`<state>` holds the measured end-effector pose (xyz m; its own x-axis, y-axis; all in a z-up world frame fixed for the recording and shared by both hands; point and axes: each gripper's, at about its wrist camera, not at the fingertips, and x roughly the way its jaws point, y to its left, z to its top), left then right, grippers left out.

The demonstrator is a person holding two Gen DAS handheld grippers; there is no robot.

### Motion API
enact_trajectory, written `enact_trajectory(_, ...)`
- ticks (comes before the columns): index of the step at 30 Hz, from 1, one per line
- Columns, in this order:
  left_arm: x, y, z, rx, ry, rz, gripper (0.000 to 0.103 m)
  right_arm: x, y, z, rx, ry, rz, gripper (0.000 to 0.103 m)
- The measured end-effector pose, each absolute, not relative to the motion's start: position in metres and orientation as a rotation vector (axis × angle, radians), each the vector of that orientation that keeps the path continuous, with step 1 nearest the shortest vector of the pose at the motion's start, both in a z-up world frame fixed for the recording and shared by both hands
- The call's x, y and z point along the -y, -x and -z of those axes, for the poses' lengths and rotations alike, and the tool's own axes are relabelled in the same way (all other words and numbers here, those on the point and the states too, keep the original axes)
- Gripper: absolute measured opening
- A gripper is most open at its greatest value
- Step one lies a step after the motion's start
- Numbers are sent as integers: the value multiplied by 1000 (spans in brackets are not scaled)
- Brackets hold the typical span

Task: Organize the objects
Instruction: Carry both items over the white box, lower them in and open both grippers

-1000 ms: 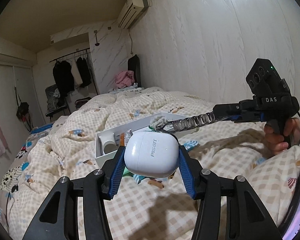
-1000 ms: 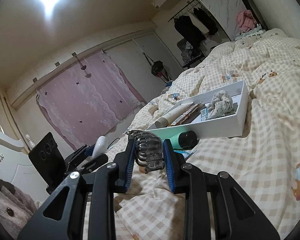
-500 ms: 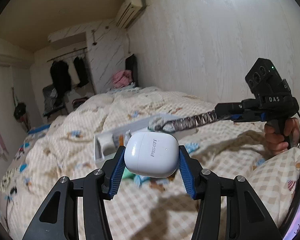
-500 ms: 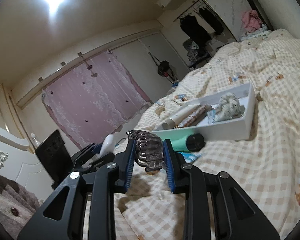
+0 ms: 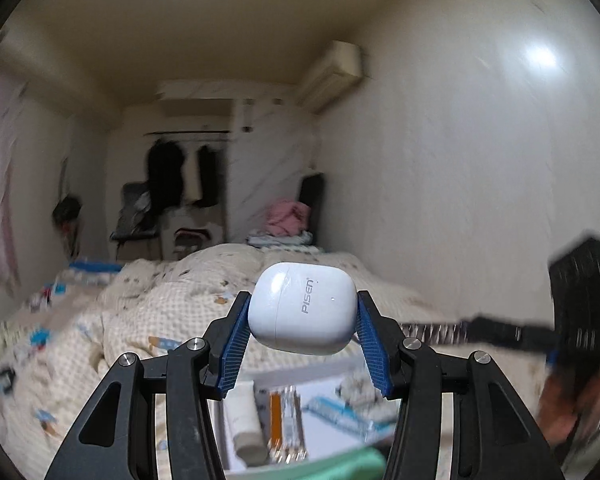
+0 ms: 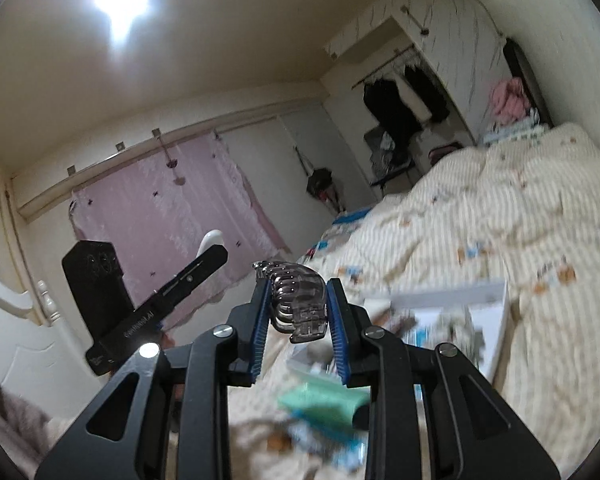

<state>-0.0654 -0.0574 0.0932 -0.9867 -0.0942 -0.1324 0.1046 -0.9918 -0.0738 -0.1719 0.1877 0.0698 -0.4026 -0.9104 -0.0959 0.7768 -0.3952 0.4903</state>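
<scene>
Glossy smooth white plastic earbud case (image 5: 304, 307), clear shiny plastic hair claw (image 6: 298, 300), soft cloth quilt (image 6: 500, 216)

The right tool (image 6: 298, 312) clamps a clear hair claw (image 6: 298, 304) above the white tray (image 6: 496, 320).

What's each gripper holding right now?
Left gripper: closed on the white earbud case.
Right gripper: closed on the clear hair claw clip.

There are two grippers (image 5: 302, 334) (image 6: 298, 308), one white earbud case (image 5: 303, 308), one clear hair claw (image 6: 298, 302), one white tray (image 6: 496, 312), one green bottle (image 6: 324, 400) and one cream tube (image 5: 246, 426).
</scene>
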Motion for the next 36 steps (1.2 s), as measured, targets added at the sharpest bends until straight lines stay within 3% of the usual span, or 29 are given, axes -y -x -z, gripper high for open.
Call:
enact_trajectory(4, 60, 81, -94, -192, -146, 2935, 50, -171, 176, -74, 491, -360, 2073, 29)
enact_trajectory(8, 57, 103, -74, -256, -171, 2841, 50, -147, 175, -63, 358, -361, 2192, 29)
enact_trajectory(12, 63, 118, -40, -288, -290, 2771, 50, -134, 177, -41, 237, -428, 2241, 29)
enact_trajectory(18, 65, 137, -6, -302, -483, 2735, 50, -134, 192, -26, 218, -518, 2277, 29)
enact_trajectory(31, 31, 167, 9, -20, -699, 2754, 51, -120, 218, 19, 158, -836, 2263, 29)
enact_trajectory(36, 33, 176, 13, 11, -708, 2767, 51, -124, 212, 19, 121, -823, 2294, 29)
